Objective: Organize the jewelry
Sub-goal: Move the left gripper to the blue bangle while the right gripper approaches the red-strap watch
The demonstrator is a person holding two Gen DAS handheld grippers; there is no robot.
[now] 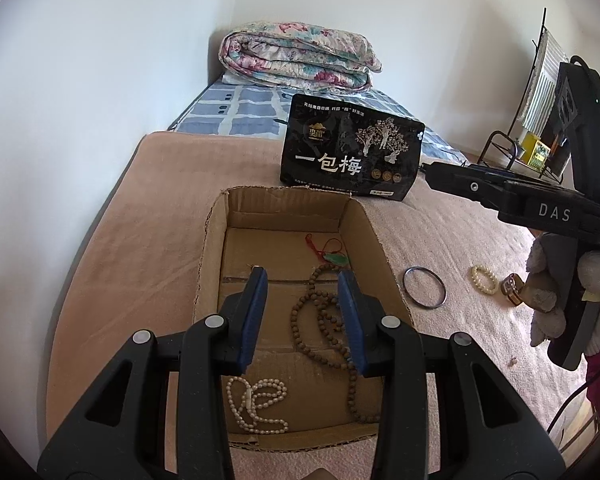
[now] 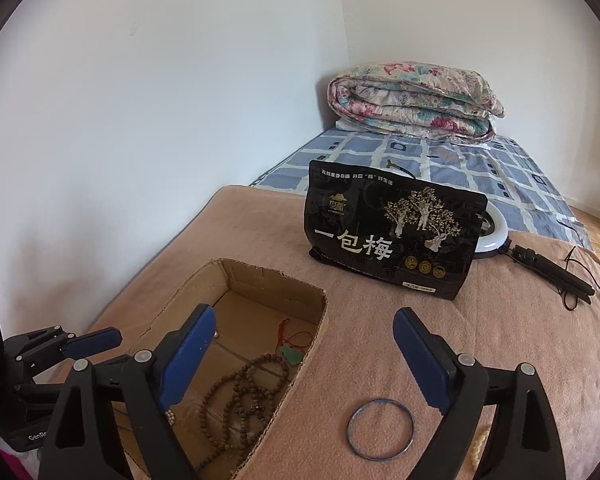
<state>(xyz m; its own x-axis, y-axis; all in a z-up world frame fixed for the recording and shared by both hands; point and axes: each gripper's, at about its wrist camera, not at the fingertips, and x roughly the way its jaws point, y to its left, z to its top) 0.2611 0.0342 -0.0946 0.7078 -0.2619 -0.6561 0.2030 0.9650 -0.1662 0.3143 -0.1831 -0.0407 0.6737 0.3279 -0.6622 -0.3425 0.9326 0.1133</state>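
An open cardboard box (image 1: 212,236) sits on the pink blanket. In it lie a brown bead necklace (image 1: 320,320), a pearl necklace (image 1: 256,404) and a green pendant on red cord (image 1: 334,258). My left gripper (image 1: 302,280) is open and empty above the box. On the blanket right of the box lie a dark metal bangle (image 1: 424,288), a pearl bracelet (image 1: 482,278) and a gold ring (image 1: 512,288). My right gripper (image 2: 304,320) is open and empty above the box's right wall (image 2: 300,380), with the bangle (image 2: 380,428) below it.
A black snack bag (image 1: 352,152) stands behind the box, with a ring light and its black handle (image 2: 556,272) behind it. A folded floral quilt (image 1: 296,56) lies on the blue checked bed. A wire rack (image 1: 528,148) stands at the right.
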